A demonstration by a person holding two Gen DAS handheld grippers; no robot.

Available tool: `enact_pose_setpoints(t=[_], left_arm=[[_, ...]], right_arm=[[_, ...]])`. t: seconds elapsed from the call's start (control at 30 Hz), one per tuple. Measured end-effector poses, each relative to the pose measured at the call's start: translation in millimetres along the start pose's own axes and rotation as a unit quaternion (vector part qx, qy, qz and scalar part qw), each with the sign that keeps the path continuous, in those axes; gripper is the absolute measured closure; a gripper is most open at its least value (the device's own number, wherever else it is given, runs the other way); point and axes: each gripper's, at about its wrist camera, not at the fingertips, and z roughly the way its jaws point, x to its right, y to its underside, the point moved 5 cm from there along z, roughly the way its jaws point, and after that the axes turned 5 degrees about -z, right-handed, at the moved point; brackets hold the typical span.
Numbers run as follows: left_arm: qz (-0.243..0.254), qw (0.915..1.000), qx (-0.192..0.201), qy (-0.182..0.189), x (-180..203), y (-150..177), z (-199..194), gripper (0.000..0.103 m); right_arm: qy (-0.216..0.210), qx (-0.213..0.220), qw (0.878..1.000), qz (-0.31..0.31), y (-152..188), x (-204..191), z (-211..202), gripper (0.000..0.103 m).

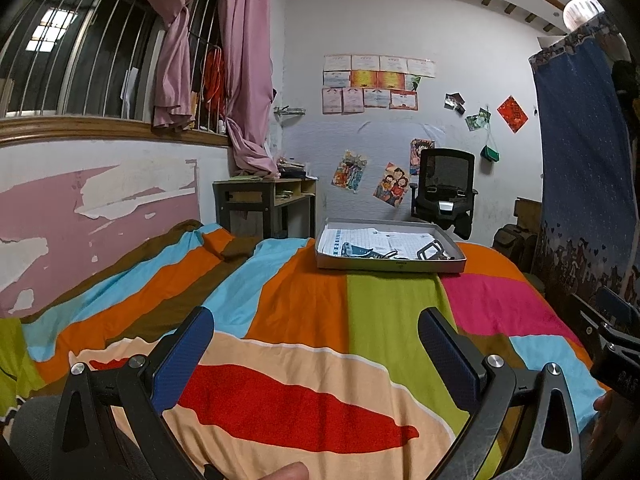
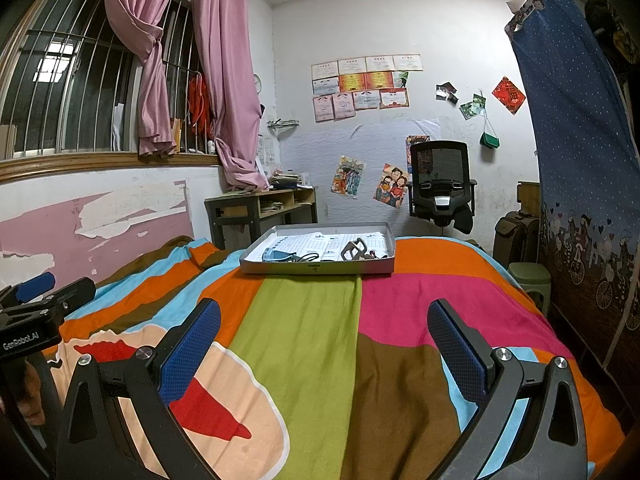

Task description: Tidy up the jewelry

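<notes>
Both the left gripper (image 1: pixel 316 330) and the right gripper (image 2: pixel 324 320) are spread wide and empty above the striped blanket (image 2: pixel 304 320). One shallow tray (image 2: pixel 320 268) lies well beyond the fingertips, unobstructed; its small items cannot be counted.

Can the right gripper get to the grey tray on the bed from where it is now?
Probably yes. The right gripper is open and empty, and only bare blanket lies between it and the tray, which sits farther along the bed, so it must move forward.
</notes>
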Motion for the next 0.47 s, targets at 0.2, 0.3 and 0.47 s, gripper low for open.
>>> enact_pose_setpoints(t=[0.2, 0.3, 0.47], left_arm=[[0.011, 0.9999, 0.001, 0.003, -16.7, -10.8, 15.0, 0.0], [0.01, 0.9999, 0.002, 0.005, -19.1, -12.2, 16.6, 0.0], [0.012, 0.9999, 0.002, 0.004, -15.5, -10.6, 14.3, 0.0]], right_arm=[[0.0, 0.0, 1.0, 0.0, 0.3, 1.0, 0.0, 0.001], [0.0, 0.0, 1.0, 0.0, 0.4, -0.2, 0.1, 0.001], [0.0, 0.0, 1.0, 0.001, 0.6, -0.1, 0.1, 0.001]])
